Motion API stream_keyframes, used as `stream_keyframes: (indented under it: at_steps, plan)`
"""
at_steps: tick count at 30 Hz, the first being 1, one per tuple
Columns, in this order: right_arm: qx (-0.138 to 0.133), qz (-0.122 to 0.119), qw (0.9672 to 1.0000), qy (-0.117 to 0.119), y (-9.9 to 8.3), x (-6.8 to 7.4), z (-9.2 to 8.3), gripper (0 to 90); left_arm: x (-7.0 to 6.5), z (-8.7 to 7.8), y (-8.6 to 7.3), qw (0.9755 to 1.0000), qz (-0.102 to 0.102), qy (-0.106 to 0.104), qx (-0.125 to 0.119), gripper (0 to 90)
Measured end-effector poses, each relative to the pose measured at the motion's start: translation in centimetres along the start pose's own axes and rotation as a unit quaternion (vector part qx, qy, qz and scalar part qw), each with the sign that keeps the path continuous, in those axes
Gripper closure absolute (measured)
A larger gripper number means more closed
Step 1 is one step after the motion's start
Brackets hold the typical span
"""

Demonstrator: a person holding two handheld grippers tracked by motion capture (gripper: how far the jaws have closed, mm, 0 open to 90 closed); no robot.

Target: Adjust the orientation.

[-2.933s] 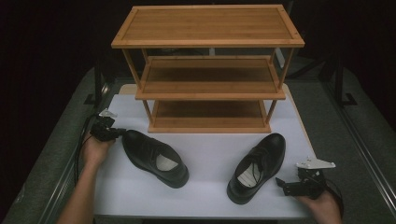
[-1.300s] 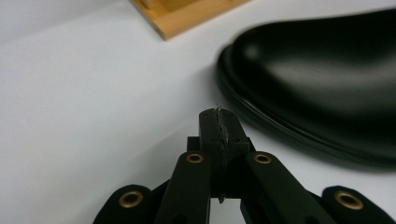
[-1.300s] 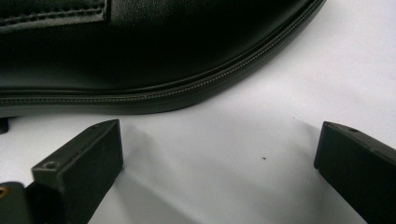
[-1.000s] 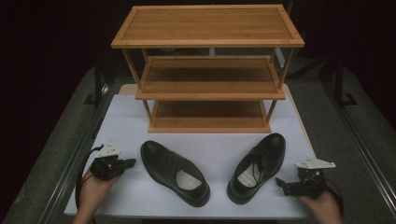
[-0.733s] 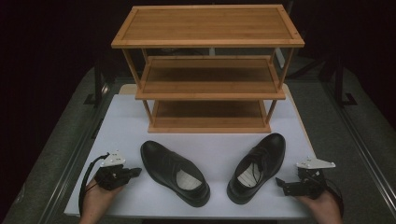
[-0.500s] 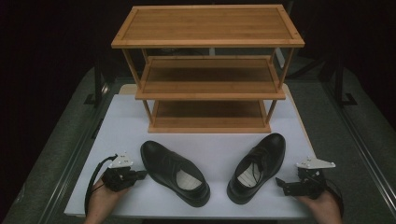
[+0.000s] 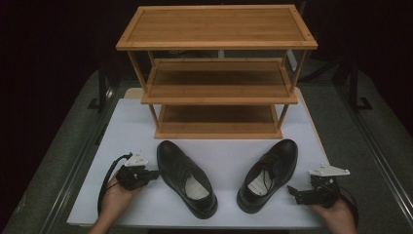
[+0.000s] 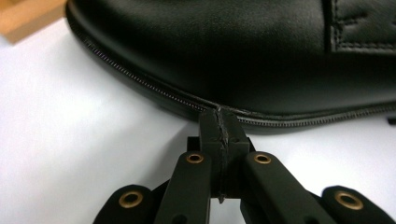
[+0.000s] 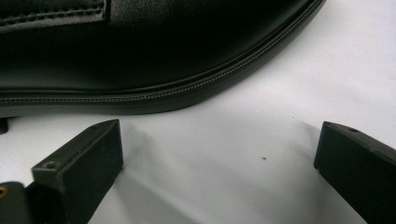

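Black left shoe point(image 7: 185, 178) points toe-away (tilted leftward).

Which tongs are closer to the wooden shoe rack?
Left. The left tongs sit beside the left shoe, nearer the shoe rack. The right tongs lie lower, by the right shoe's heel end, farther from it.

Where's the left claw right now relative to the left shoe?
In the high view the left claw sits low on the left, jaws shut, its tip at the outer sole edge of the left shoe, in front of the rack.

Glossy leather shoes point(image 7: 187, 178), wooden rack point(image 7: 216, 73)
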State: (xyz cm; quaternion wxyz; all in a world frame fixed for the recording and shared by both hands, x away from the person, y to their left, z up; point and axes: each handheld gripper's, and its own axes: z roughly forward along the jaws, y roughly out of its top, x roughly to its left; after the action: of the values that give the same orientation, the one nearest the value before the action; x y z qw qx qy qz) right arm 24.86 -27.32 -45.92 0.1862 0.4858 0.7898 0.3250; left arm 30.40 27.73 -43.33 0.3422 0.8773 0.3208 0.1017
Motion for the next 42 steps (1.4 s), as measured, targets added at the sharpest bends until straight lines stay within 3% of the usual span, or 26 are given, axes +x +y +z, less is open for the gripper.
stream_keyframes:
  at_steps: [7, 11, 15, 27, 39, 42]
  plan:
    - [0.000, 0.000, 1.0000, 0.000, 0.0, 0.0, 0.0, 0.8, 0.5, 1.9, 2.4, 0.9999, 0.014, 0.008, 0.004, 90.0]
    - [0.000, 0.000, 1.0000, 0.000, 0.0, 0.0, 0.0, 0.8, 0.7, 2.8, 3.2, 0.9999, 0.011, 0.003, -0.001, 90.0]
    - [0.000, 0.000, 1.0000, 0.000, 0.0, 0.0, 0.0, 0.8, 0.6, 3.6, 4.2, 0.9997, 0.023, 0.010, 0.004, 90.0]
    - [0.000, -0.001, 1.0000, 0.000, 0.0, 0.0, 0.0, 0.8, 0.3, 5.3, 6.0, 0.9996, 0.028, 0.007, -0.001, 90.0]
    - [0.000, -0.001, 1.0000, -0.001, 0.0, 0.0, 0.0, 0.7, 0.3, 5.2, 5.9, 0.9997, 0.025, -0.003, -0.004, 89.9]
    - [0.001, -0.001, 1.0000, -0.001, 0.0, 0.0, 0.0, 0.7, 0.3, 4.8, 5.8, 0.9995, 0.032, 0.008, 0.001, 78.1]
